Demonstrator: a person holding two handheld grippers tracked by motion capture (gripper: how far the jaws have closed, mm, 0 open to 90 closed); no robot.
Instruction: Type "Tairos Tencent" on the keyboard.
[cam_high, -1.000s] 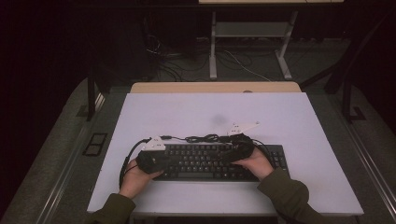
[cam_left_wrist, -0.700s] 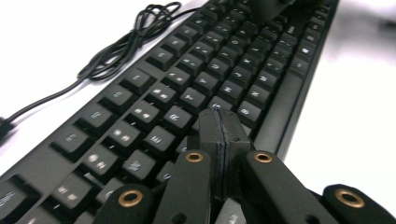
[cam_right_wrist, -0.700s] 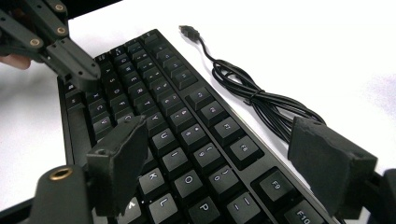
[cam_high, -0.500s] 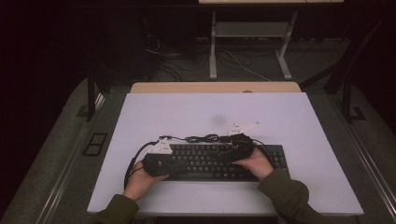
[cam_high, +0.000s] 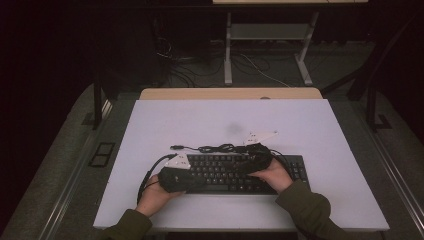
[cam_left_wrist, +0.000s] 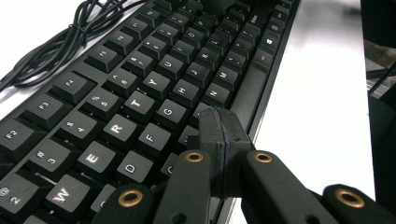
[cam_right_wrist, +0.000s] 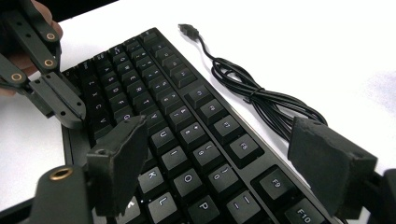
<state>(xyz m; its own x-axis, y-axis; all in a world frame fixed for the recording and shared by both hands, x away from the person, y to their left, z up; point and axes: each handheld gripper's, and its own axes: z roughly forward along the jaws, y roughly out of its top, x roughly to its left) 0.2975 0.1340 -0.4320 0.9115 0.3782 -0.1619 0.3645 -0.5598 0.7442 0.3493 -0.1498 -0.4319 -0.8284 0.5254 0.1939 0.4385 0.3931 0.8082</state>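
Two grippers over keyboard (cam_high: 235, 172) at table's (cam_high: 320, 125) near edge: left gripper (cam_left_wrist: 219, 140) closed empty above C key, right gripper (cam_right_wrist: 224, 163) open, empty; key-pressing step; next, lower closed tip precisely

The far half of the table (cam_high: 310, 117) is left bare from its left edge to its right edge, and free passage is offered there. The middle of the near half is taken up by the keyboard (cam_high: 225, 172), lying parallel to the near edge. Just beyond it, the way is obstructed by its bundled cable (cam_right_wrist: 261, 100), whose plug (cam_high: 175, 147) is stretched out toward the left edge. Bare strips are left at the near left and near right corners.
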